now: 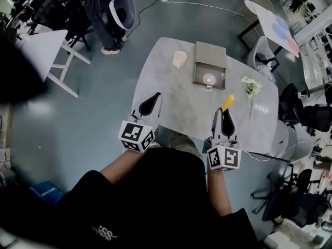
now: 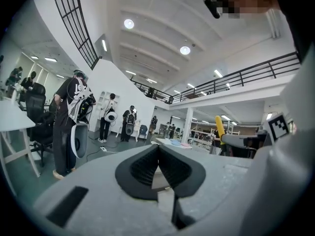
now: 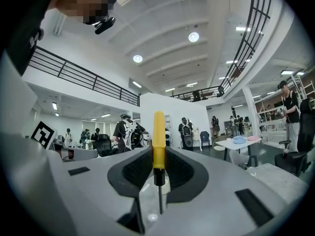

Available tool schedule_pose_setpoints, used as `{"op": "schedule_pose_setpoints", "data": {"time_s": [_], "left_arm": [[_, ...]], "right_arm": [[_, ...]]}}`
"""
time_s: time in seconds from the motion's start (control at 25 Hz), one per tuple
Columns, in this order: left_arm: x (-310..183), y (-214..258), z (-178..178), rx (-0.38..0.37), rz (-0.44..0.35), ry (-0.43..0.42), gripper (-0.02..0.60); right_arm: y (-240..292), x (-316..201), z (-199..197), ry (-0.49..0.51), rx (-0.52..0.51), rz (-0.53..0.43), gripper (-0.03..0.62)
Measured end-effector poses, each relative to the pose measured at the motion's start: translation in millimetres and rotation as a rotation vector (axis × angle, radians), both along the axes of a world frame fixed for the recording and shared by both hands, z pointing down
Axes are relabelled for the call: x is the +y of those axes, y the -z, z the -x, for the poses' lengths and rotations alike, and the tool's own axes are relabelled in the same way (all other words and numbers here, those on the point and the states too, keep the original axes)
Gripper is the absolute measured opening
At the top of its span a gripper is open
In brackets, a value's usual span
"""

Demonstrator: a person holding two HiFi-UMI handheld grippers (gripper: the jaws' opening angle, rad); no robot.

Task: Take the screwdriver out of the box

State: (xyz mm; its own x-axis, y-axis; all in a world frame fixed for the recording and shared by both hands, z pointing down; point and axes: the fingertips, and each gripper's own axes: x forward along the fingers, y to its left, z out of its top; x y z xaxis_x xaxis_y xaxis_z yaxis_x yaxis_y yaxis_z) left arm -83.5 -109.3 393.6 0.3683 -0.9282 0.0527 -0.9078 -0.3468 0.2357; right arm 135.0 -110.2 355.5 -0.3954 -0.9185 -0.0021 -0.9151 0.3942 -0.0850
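Observation:
My right gripper (image 1: pixel 220 111) (image 3: pixel 158 154) is shut on a screwdriver (image 1: pixel 227 102) (image 3: pixel 158 137) with a yellow handle and a thin dark shaft. The handle sticks out past the fingertips and the shaft runs back between the jaws. It hangs over the near right part of the grey table (image 1: pixel 176 105), apart from the open grey box (image 1: pixel 209 65) at the far side. A small round white thing lies in the box. My left gripper (image 1: pixel 154 98) (image 2: pixel 158 149) is shut with nothing in it, over the table's near left part. The screwdriver's handle (image 2: pixel 219 127) also shows in the left gripper view.
A pale cup (image 1: pixel 179 59) stands left of the box. A white flower (image 1: pixel 251 87) lies at the table's right side. A person (image 1: pixel 101 14) stands beyond the table at the back left, near a white table (image 1: pixel 44 48). Office chairs (image 1: pixel 298 110) crowd the right side.

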Motion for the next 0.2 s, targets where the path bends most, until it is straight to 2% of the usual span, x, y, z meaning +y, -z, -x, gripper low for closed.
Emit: {"op": "schedule_pose_setpoints", "data": {"time_s": [0.2], "left_arm": [[-11.3, 1.4, 1.1, -0.014, -0.026, 0.006, 0.016]], "right_arm": [[-6.8, -8.0, -0.1, -0.007, 0.001, 0.01, 0.075]]}}
